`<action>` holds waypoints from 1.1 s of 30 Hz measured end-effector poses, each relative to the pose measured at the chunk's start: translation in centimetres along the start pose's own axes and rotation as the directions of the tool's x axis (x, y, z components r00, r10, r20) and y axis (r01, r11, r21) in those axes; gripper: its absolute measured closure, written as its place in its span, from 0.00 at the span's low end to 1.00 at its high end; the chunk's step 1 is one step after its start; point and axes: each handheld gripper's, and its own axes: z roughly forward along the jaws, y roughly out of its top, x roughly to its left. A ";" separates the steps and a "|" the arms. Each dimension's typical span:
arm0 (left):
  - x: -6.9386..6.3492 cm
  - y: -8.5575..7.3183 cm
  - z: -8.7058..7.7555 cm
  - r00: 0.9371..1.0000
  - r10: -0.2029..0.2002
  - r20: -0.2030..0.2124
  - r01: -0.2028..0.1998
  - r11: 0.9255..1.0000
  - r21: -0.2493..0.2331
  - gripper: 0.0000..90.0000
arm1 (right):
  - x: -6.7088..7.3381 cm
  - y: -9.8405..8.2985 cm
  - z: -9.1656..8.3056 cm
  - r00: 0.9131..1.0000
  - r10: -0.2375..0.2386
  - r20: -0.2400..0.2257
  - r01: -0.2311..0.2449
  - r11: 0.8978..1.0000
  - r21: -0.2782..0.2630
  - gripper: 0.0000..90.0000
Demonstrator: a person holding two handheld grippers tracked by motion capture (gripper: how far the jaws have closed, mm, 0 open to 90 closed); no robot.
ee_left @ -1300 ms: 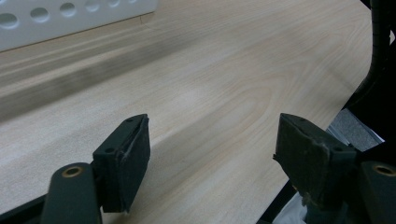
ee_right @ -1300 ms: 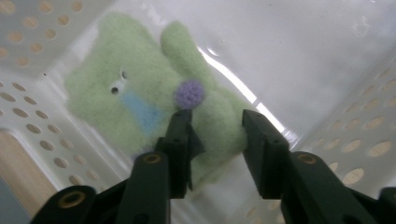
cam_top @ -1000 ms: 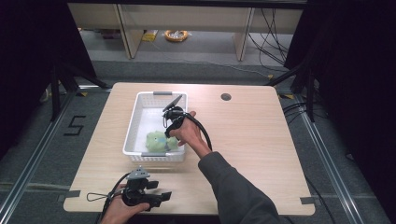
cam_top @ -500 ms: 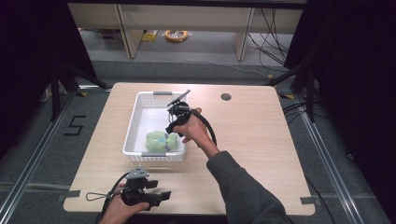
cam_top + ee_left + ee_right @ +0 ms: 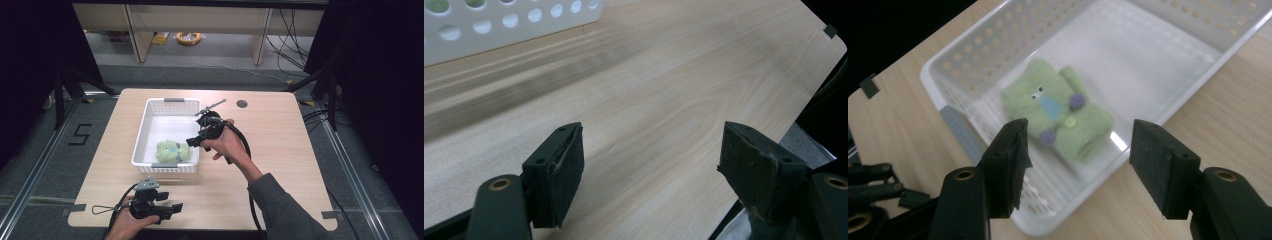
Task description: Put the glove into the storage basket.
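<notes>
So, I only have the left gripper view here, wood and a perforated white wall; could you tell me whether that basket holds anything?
Observer: Yes, a green plush toy lies in the white basket, at the end nearest the person.
Operator: Thanks. Where is the other tool?
Observer: The right tool is held above the basket's right rim, beside the toy.
Operator: Is it gripping the toy?
Observer: No. Its jaws stand open in the right gripper view, with the toy lying free below them.
</notes>
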 end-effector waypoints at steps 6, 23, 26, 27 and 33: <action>0.1 0.2 -0.1 0.999 0.014 -0.029 -0.014 1.000 -0.008 0.26 | -0.4 -2.6 -2.3 1.000 0.007 -0.018 -0.008 0.998 -0.060 0.42; 0.2 0.2 0.0 0.999 0.002 -0.033 -0.002 1.000 -0.014 0.26 | -1.5 -8.9 -5.5 1.000 0.019 0.008 -0.017 0.982 -0.190 0.40; 0.2 0.3 -0.1 0.999 0.009 -0.034 -0.009 1.000 -0.013 0.26 | -1.4 -9.5 -5.4 1.000 0.027 -0.004 -0.027 0.984 -0.177 0.40; 0.1 0.3 -0.1 0.999 0.009 -0.038 -0.010 1.000 -0.016 0.26 | -1.4 -9.7 -5.6 0.999 0.031 0.010 -0.028 0.985 -0.171 0.39; 0.2 0.7 -0.2 0.999 0.013 -0.036 -0.014 1.000 -0.028 0.26 | -1.5 -11.4 -5.0 1.000 0.009 -0.013 -0.011 0.986 -0.165 0.39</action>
